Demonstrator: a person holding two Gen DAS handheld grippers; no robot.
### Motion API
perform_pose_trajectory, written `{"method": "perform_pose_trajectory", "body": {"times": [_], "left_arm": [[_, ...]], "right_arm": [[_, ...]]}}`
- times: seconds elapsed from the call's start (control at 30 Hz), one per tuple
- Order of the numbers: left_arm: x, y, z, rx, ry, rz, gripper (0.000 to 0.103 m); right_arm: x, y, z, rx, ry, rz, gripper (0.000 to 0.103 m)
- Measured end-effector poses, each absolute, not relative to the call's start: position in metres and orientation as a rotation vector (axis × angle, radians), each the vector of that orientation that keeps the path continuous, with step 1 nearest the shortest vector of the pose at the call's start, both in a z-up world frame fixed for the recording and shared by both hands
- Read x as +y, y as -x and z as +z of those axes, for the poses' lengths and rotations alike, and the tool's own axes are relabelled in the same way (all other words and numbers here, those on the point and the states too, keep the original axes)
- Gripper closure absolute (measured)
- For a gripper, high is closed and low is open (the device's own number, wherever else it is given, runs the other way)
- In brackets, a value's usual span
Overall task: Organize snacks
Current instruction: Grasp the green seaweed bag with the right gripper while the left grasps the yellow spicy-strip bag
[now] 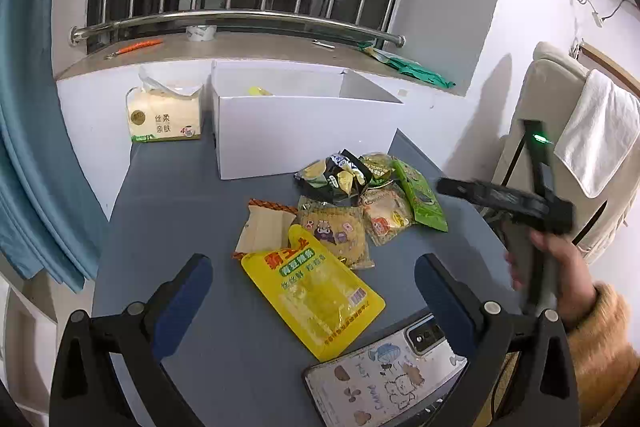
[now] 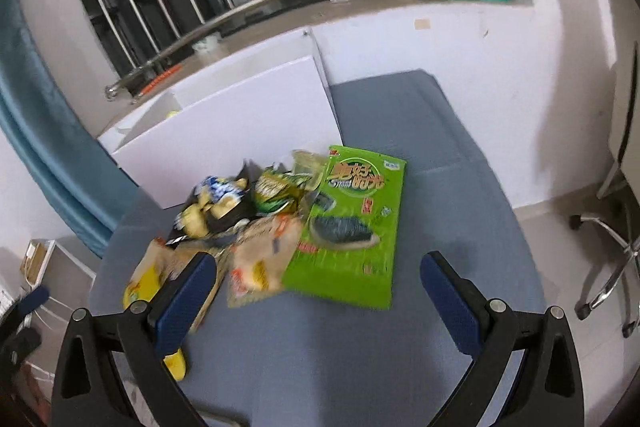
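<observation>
A heap of snack packets lies on the grey-blue table [image 1: 168,219]: a yellow pouch [image 1: 316,291] nearest me, a beige wafer pack [image 1: 264,227], a cartoon-printed cracker pack [image 1: 336,231], a black chip bag [image 1: 336,175] and a green seaweed packet [image 2: 352,227]. An open white box [image 1: 296,123] stands behind them with something yellow inside. My left gripper [image 1: 314,287] is open above the yellow pouch. My right gripper [image 2: 318,291] is open just short of the green seaweed packet, holding nothing. In the left wrist view a hand [image 1: 560,259] holds the right gripper's handle at the right.
A phone [image 1: 384,375] in a doodled case lies at the table's near edge. A tissue pack [image 1: 164,115] stands left of the box. Behind are a window sill [image 1: 248,47] with a tape roll and barred window. A chair with a towel [image 1: 600,131] stands right.
</observation>
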State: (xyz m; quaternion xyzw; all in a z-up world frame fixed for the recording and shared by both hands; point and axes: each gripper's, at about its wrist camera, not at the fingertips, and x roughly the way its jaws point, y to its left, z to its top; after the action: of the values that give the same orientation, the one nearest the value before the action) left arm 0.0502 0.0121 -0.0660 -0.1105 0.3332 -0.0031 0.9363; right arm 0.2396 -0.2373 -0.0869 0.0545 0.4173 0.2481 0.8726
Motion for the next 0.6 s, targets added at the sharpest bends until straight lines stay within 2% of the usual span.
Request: {"method": "perform_pose_trajectory", "body": {"times": [0.33, 0.4, 0.43, 0.6], "left_arm": [[0.025, -0.049, -0.077, 0.706, 0.289, 0.015, 0.000], [0.026, -0.051, -0.080, 0.717, 0.299, 0.020, 0.000], [0.027, -0.052, -0.082, 0.722, 0.303, 0.023, 0.000], [0.028, -0.057, -0.090, 0.752, 0.330, 0.028, 0.000]], "right_arm": [[-0.217, -0.315, -0.126, 1.033, -0.089, 0.453, 0.001], [-0.217, -0.317, -0.128, 1.027, -0.071, 0.433, 0.017], [-0.216, -0.316, -0.127, 1.028, -0.056, 0.433, 0.037], [-0.224, -0.311, -0.123, 1.025, -0.078, 0.441, 0.038]]}}
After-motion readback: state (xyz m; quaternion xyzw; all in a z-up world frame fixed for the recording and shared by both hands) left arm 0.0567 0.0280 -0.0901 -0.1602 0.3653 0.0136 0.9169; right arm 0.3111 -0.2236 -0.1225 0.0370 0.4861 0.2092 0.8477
